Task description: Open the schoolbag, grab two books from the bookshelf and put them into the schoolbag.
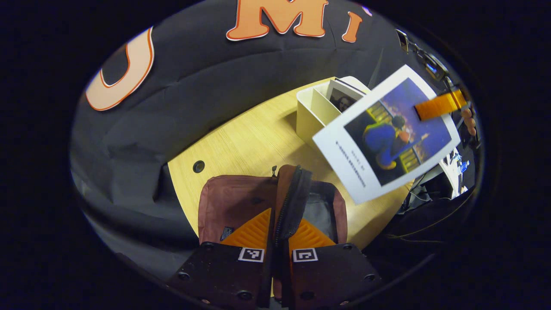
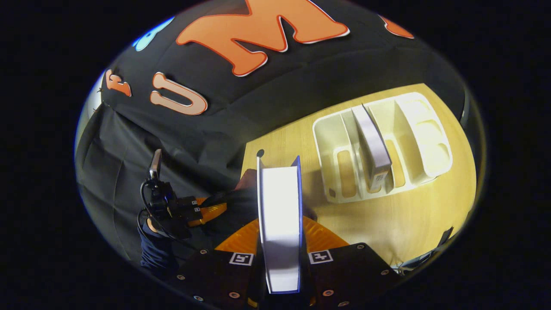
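Left gripper view: the left gripper (image 1: 279, 241), at the bottom centre of the frame, is pinching the zippered edge of the maroon schoolbag (image 1: 241, 206), both fingers pressing on the raised flap. The bag is lying on the wooden table (image 1: 245, 137), its dark interior showing just right of the flap. At the right of the frame, the blue-covered book (image 1: 387, 133) is hanging tilted in the air above the table, gripped near its upper corner by the right gripper (image 1: 439, 105).

Right gripper view: the right gripper (image 2: 280, 254), at bottom centre, is clamping that book (image 2: 280, 215) edge-on between both fingers. The white bookshelf (image 2: 383, 146), at the right, is holding a second book (image 2: 372, 146) upright in a middle compartment. The left gripper (image 2: 202, 211) is sitting at the lower left.
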`<state>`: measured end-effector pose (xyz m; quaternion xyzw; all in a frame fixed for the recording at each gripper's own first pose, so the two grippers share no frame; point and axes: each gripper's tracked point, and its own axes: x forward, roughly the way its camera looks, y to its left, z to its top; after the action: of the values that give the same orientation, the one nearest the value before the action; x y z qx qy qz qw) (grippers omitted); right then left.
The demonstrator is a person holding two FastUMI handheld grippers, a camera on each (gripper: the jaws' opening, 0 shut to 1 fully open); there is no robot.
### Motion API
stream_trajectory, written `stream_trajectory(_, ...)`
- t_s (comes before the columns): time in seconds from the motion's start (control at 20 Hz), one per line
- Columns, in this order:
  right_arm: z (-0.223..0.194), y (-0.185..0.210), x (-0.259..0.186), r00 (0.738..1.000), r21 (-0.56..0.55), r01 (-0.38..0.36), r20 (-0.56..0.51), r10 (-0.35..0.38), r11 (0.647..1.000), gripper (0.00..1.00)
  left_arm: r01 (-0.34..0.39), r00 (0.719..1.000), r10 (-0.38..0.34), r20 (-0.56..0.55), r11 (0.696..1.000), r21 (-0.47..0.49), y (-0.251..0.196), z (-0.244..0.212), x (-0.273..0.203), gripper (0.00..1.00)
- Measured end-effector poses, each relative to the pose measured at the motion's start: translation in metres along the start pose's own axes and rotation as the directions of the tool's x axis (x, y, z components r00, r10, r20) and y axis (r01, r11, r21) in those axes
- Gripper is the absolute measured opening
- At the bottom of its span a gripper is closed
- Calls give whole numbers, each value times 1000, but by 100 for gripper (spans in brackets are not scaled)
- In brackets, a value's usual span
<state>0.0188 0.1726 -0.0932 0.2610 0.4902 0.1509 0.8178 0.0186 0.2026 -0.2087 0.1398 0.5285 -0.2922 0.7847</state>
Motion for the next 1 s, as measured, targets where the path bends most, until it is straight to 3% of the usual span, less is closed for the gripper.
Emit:
stream_trajectory(0.4,-42,-5,55,997,62,-59,-37,61,996,31,8,1000,-8,24,1000,-21,-13,17,1,10)
stream_trajectory(0.7,-57,1,123,993,131,-105,-48,112,986,32,12,998,-10,66,999,-30,-31,26,-5,10)
stream_trajectory(1.0,-66,22,177,991,78,-128,-28,131,989,32,20,994,-16,109,999,-35,-43,31,-12,10)
